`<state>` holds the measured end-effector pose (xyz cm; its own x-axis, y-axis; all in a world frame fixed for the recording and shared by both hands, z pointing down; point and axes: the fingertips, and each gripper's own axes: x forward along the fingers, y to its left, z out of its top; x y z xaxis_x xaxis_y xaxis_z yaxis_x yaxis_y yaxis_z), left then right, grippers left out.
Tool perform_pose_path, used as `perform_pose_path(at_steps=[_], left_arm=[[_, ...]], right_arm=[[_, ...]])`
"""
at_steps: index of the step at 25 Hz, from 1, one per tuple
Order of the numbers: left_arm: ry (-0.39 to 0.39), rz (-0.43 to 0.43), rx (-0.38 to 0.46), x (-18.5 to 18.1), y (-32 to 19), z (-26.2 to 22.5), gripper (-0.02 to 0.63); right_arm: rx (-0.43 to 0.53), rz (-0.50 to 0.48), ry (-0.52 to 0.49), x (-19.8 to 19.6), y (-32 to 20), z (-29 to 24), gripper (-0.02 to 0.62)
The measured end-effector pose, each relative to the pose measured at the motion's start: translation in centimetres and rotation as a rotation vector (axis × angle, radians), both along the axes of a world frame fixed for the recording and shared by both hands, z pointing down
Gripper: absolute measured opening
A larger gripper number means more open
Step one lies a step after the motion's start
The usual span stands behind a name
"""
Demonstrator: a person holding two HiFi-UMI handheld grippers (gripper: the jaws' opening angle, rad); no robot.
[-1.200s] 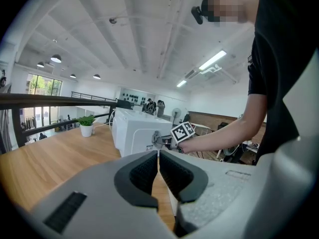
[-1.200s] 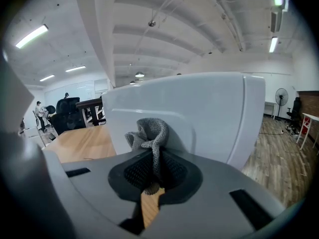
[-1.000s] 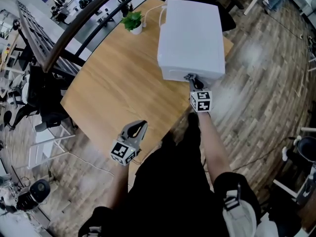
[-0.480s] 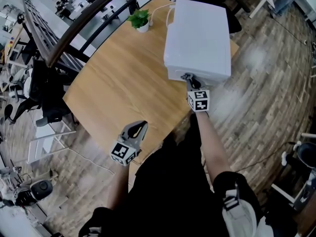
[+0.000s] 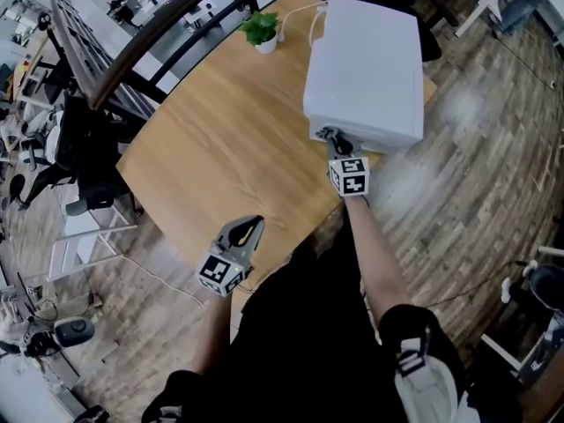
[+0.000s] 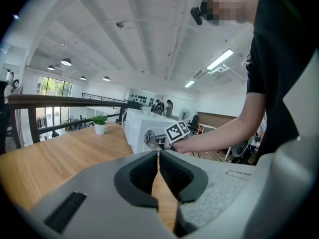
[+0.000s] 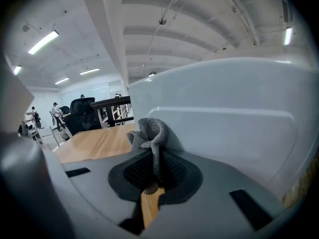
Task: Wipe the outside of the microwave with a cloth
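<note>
While in right tongs [image 7: 153, 159] — grey cloth [image 7: 150, 133] against white microwave [image 7: 229, 118].

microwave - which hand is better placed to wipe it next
Right. The right tongs are shut on the cloth and up against the microwave; the left tongs are shut, empty, back at the table edge.

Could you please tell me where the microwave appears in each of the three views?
Head view: microwave, upper right, on the wooden table.
Left gripper view: microwave small, at centre, past the left tool.
Right gripper view: microwave fills the right half, behind the cloth.
Shared landmark: the wooden table.
</note>
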<state>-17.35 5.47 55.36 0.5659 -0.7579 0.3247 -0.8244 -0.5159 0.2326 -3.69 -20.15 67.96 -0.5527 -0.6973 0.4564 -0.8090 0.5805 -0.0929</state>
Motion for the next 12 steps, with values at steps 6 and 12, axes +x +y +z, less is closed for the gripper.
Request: perform_pose_path(at_steps=[6, 12], left_arm=[[-0.001, -0.014, -0.001, -0.4, 0.3, 0.1, 0.011], [-0.004, -0.028, 0.000, -1.1, 0.6, 0.1, 0.011]], right_arm=[[0.008, -0.045, 0.004, -2.4, 0.2, -0.2, 0.017], [0.002, -0.069, -0.002, -4.2, 0.2, -0.1, 0.017]])
